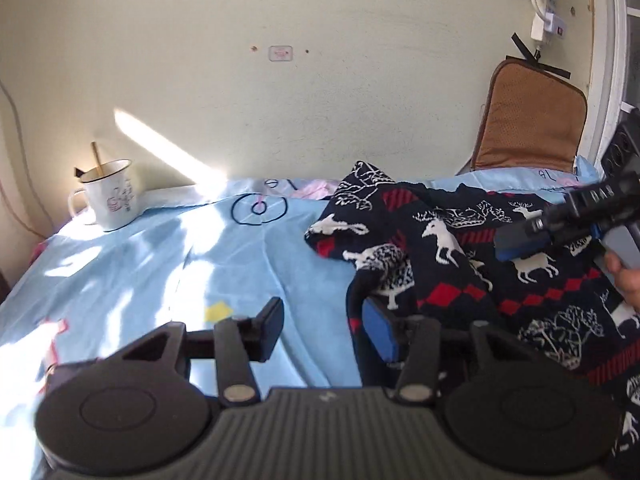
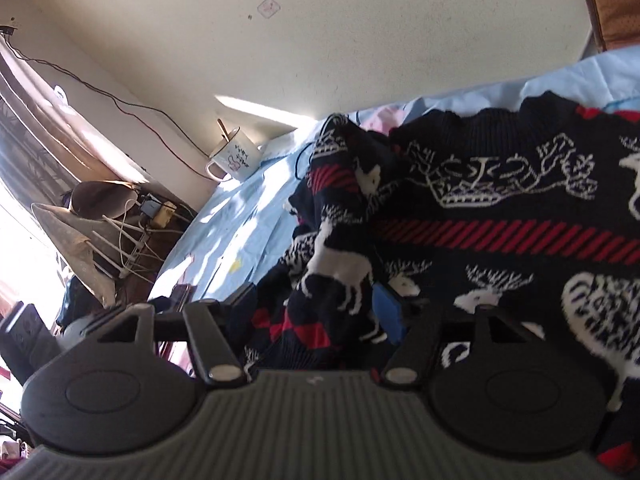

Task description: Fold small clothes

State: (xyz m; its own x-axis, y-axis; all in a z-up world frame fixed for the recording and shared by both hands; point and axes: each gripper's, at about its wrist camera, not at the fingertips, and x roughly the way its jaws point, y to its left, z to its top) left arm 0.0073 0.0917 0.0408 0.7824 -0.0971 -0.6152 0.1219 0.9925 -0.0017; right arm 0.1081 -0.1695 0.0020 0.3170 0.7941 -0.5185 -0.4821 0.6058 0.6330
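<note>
Sweater | soft, floppy knit, bunched at 3 o'clock on sheet | grab hem/sleeve edge | L gripper jaws apart, empty | R gripper jaws apart over knit.

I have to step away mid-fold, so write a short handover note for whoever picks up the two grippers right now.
Left gripper: open, nothing held, over the blue sheet at the sweater's left edge.
Right gripper: open; a fold of the sweater lies between its fingers, not pinched.
Sweater: dark knit with reindeer, lying rumpled on the sheet, one sleeve bunched across its left side.
Mug stands at the sheet's far left corner, apart from the sweater.
Done: no neat fold visible.
Left: spread the sweater flat, fold sleeves in, fold the body.
</note>
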